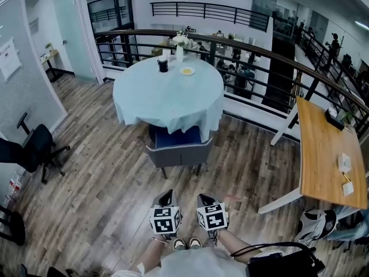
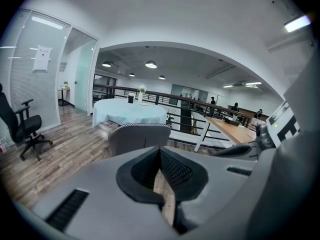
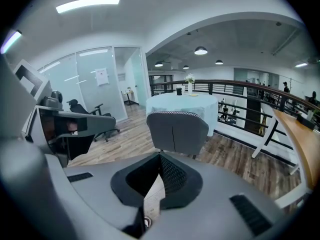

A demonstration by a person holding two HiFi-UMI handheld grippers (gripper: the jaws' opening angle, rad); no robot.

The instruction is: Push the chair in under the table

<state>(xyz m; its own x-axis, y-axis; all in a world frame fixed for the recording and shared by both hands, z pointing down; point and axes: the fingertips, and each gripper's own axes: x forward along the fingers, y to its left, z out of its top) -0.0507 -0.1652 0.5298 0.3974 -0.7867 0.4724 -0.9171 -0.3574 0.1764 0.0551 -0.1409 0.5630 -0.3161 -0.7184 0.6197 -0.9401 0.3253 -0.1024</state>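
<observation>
- Upholstery on the chair (image 1: 179, 150) is smooth grey. Its curved back is edged along the top with pale stitched trim, the seat is dark blue, and the legs are thin and dark.
- The chair stands at the near side of the round table (image 1: 153, 88), back toward the person, with its seat partly under the overhang of a pale blue cloth (image 1: 173, 114).
- The floor (image 1: 104, 178) is grey-brown wood planking.
- The cloth hides the table's base and the front of the seat. Apart from white flowers (image 1: 180, 38), the things on the tabletop are too small to name.
- The left gripper (image 1: 166, 199) has its jaws together, with dark textured pads (image 2: 172, 170) meeting and nothing between them.
- The right gripper (image 1: 206, 201) is likewise closed and empty.
- Both grippers sit side by side above the person's shoes (image 1: 180, 244), well apart from the chair.
</observation>
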